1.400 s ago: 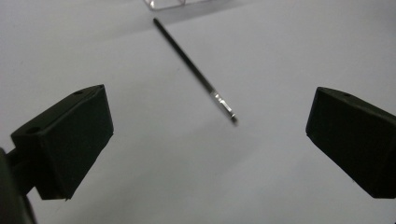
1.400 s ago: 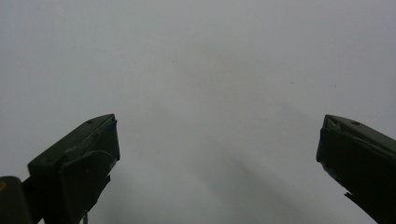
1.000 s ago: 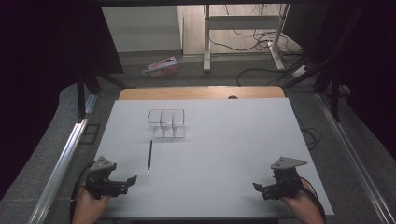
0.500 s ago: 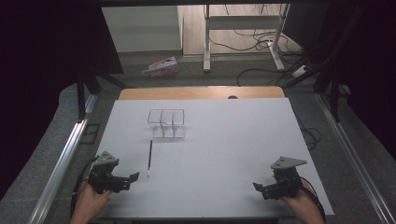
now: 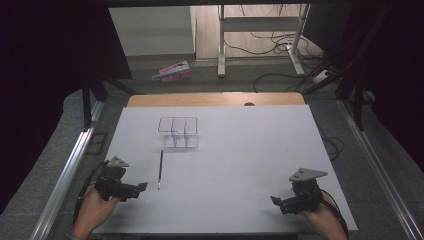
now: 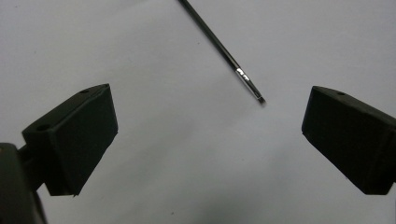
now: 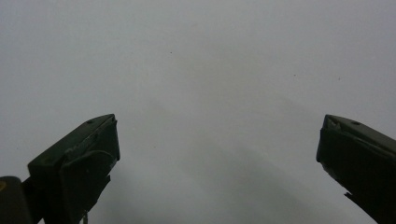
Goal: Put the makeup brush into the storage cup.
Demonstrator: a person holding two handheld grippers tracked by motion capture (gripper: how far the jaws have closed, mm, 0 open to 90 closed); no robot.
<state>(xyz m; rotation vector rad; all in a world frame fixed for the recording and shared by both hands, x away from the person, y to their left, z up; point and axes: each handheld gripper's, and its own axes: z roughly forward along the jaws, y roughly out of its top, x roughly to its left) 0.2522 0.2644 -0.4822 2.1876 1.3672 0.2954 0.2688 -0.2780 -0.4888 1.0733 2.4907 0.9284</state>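
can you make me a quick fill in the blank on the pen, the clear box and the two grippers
1. The pen lies flat on the white table, nearest the ____ gripper.
2. The left gripper has its jaws ____, with the pen's tip ahead of them, untouched.
3. The clear box stands just ____ the pen's far end.
4. The right gripper holds ____.

Missing words: left; open; beyond; nothing

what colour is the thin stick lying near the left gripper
Black, with a shiny silvery tip; the thin black stick shows best in the left gripper view.
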